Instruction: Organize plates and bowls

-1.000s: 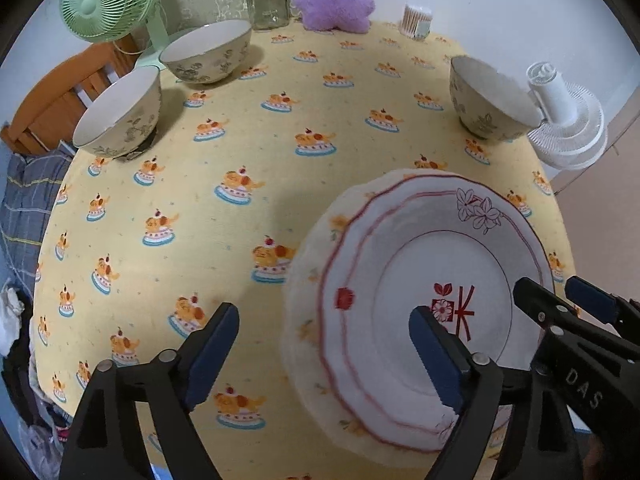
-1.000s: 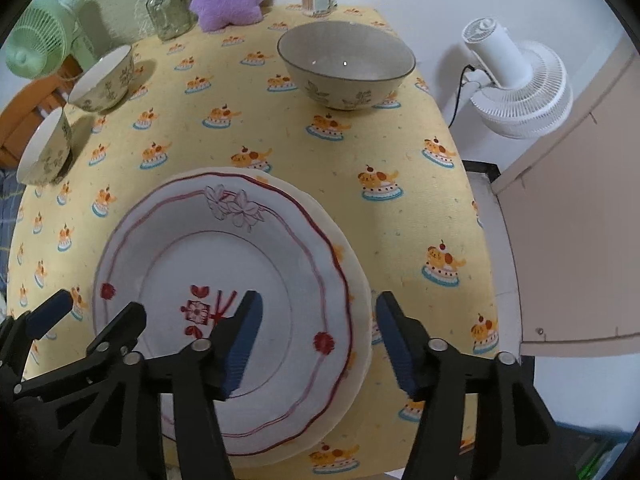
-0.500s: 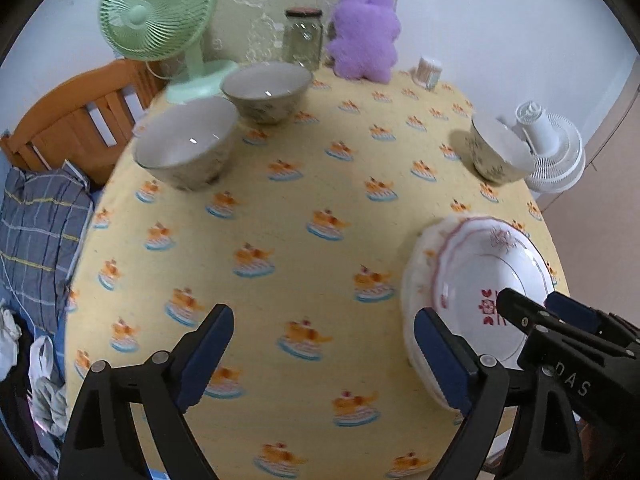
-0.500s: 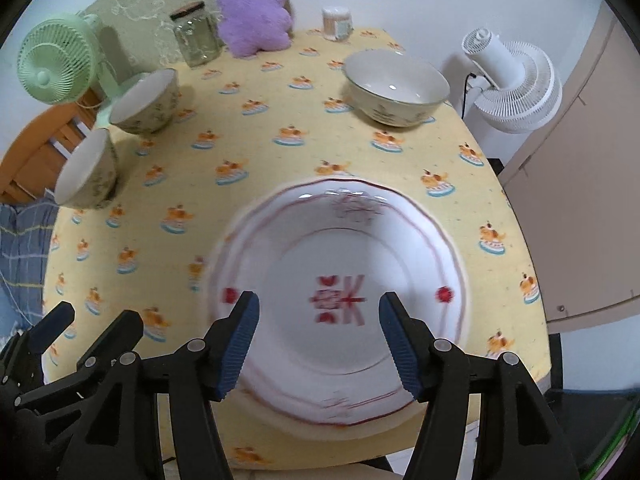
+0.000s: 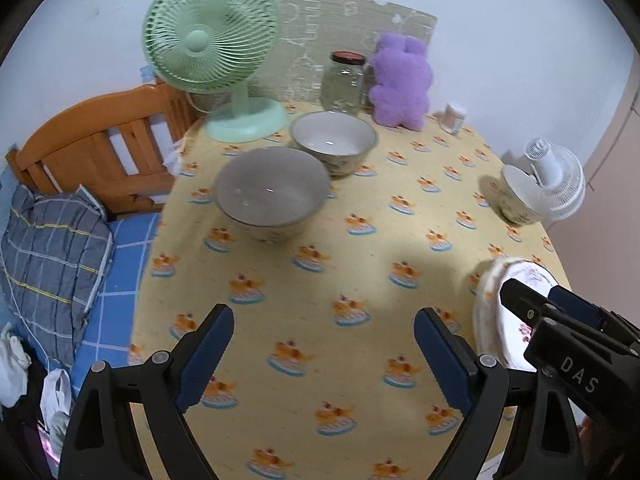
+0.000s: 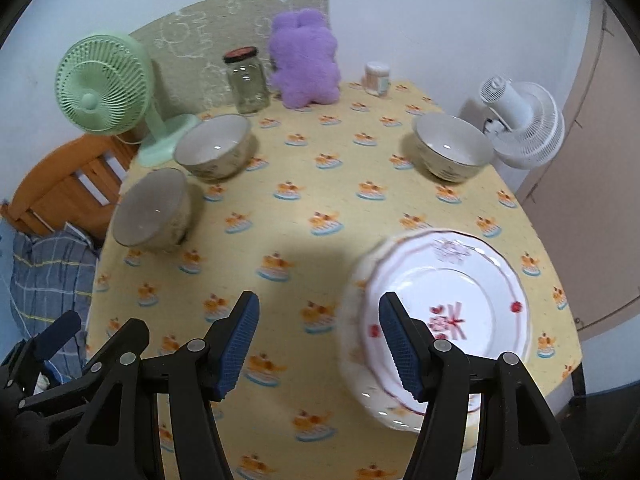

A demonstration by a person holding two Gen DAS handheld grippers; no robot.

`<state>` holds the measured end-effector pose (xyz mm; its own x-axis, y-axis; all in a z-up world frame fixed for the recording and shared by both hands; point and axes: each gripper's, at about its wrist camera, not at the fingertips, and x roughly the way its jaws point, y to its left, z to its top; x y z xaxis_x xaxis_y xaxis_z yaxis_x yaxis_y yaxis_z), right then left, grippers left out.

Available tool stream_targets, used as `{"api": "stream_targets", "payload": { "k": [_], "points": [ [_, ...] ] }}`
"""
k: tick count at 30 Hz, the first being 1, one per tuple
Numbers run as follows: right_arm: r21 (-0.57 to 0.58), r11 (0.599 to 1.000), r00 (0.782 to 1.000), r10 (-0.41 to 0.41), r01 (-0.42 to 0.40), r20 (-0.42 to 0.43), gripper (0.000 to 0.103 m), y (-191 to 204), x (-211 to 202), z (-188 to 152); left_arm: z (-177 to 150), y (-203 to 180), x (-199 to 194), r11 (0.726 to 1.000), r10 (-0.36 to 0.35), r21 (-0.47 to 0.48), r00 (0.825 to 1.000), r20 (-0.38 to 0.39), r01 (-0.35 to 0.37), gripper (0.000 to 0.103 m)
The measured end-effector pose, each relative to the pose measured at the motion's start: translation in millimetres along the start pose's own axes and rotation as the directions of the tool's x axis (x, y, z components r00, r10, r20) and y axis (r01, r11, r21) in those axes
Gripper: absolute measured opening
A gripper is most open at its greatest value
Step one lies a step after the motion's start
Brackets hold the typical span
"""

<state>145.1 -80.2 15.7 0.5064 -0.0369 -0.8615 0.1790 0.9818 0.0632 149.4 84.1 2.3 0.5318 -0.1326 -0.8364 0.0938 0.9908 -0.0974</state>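
With the stacked plates [image 6: 440,316] lying just right of the right gripper [image 6: 318,344], both tools hang released and empty; the left gripper [image 5: 324,356] gapes widest. Stacking the bowls looks like the step in hand. Nearest ahead of the left gripper sits a grey bowl [image 5: 272,196], so the next move calls for closing on its rim.

A round surface [image 5: 360,280] under a yellow cloth printed with little cakes stands against a plain white wall [image 5: 500,20] bearing a grey-green patterned sheet [image 5: 344,16]. To one side lies a bed with an orange wooden headboard [image 5: 100,144], a blue checked sheet [image 5: 120,280] and a grey plaid pillow [image 5: 48,264]; a beige door [image 6: 592,160] closes the other side.
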Motion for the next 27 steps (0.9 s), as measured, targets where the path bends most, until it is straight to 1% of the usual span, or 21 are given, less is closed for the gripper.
{"api": "stream_targets", "payload": {
  "k": [6,11,14,16,18,20,23,26,27],
  "points": [
    [-0.004,1.000,1.000,0.018,-0.018,0.012,0.066,29.8,10.7,20.4,20.5,26.5,8.0,0.999,0.031,-0.011,0.999,0.019,-0.031,0.091],
    [-0.014,0.999,0.998,0.046,-0.046,0.030,0.066,52.3,27.4,45.0,45.4,45.3,27.2,0.997,0.064,-0.034,0.997,0.039,-0.063,0.084],
    [-0.020,0.998,0.997,0.065,-0.064,0.036,0.066,65.2,40.5,59.4,56.9,50.0,36.4,0.998,0.066,-0.019,0.997,0.045,-0.065,0.083],
    [-0.029,0.997,0.997,0.068,-0.067,0.039,0.066,75.5,50.9,68.2,64.6,51.0,43.8,0.997,0.081,-0.009,0.995,0.056,-0.081,0.083],
    [-0.042,0.996,0.996,0.083,-0.082,0.034,0.065,85.5,60.9,75.1,71.6,53.6,54.7,0.996,0.090,-0.014,0.995,0.046,-0.089,0.083],
    [-0.055,0.995,0.996,0.088,-0.086,0.029,0.065,94.2,69.8,80.4,77.9,56.6,65.8,0.995,0.098,-0.023,0.995,0.033,-0.097,0.077],
    [-0.068,0.993,0.995,0.095,-0.094,0.019,0.064,105.5,86.1,87.4,85.9,61.5,82.3,0.993,0.110,-0.034,0.994,0.017,-0.109,0.073],
    [-0.065,0.992,0.994,0.110,-0.110,-0.009,0.056,112.5,103.7,94.6,91.9,66.4,98.0,0.992,0.120,-0.042,0.993,0.002,-0.120,0.073],
    [-0.062,0.992,0.993,0.114,-0.114,-0.010,0.056,114.2,108.4,96.4,93.7,68.2,102.1,0.991,0.123,-0.046,0.992,-0.001,-0.123,0.072]
  ]
}}
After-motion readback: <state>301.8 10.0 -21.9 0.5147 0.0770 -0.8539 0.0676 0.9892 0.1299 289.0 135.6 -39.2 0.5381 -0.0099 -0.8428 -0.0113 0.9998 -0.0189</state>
